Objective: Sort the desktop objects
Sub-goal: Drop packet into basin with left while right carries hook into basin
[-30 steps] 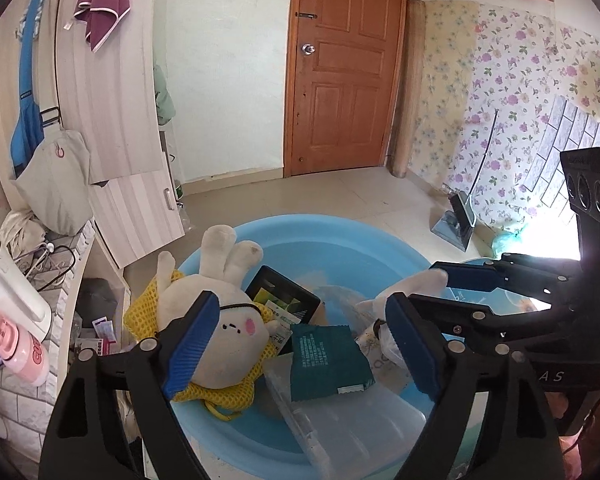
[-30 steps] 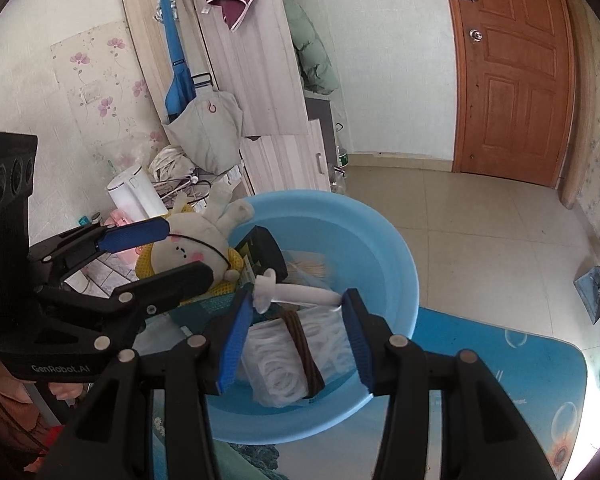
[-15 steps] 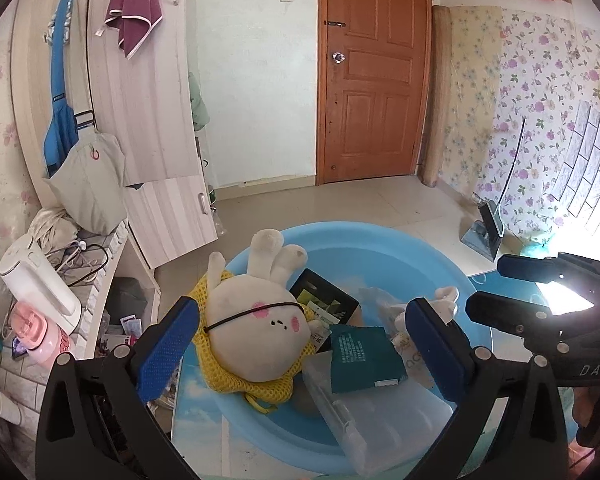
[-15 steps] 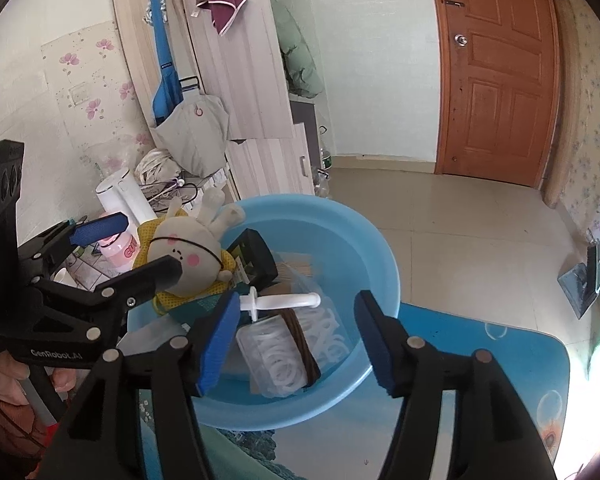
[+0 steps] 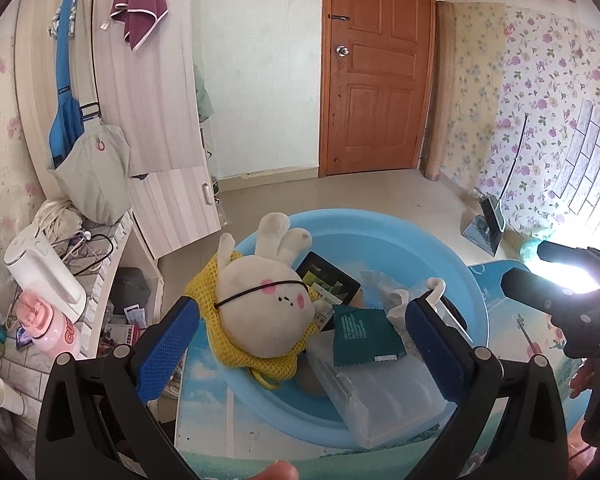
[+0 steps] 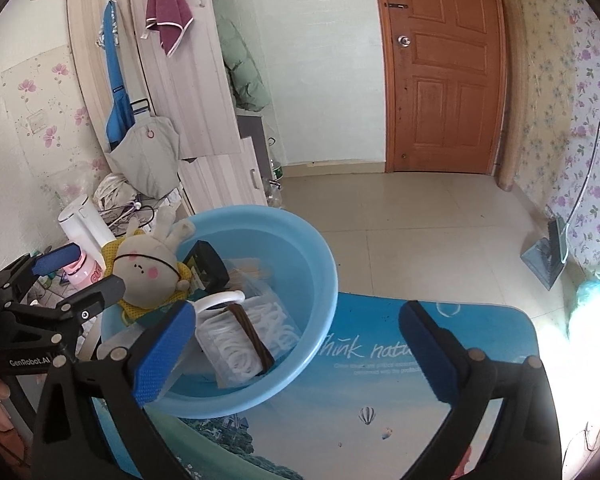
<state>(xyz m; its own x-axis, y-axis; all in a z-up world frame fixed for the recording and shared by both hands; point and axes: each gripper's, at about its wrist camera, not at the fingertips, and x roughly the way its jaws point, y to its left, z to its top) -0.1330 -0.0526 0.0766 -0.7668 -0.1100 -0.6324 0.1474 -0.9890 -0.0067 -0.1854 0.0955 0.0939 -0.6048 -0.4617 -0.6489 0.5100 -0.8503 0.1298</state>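
A blue plastic basin (image 5: pixel 452 264) (image 6: pixel 300 256) stands on the table mat. In it are a cream rabbit plush (image 5: pixel 264 304) (image 6: pixel 144 272) on yellow mesh, a black tablet (image 5: pixel 328 280), a dark green packet (image 5: pixel 364 336), a clear plastic case (image 5: pixel 384 396) and a clear bag of white rings (image 6: pixel 252 344) with a brown band. My left gripper (image 5: pixel 300 348) is open and empty, above the basin's near side. My right gripper (image 6: pixel 296 356) is open and empty, over the basin's right rim and the mat.
The blue printed mat (image 6: pixel 400 380) covers the table to the right of the basin. A side shelf at the left holds a white kettle (image 5: pixel 40 268), a pink bottle (image 5: pixel 44 324) and cables. A wooden door (image 5: pixel 376 68) and tiled floor lie beyond.
Both grippers have drawn back and up from the basin and their jaws have opened wider. The right gripper has shifted right, over the mat. The objects in the basin have not moved.
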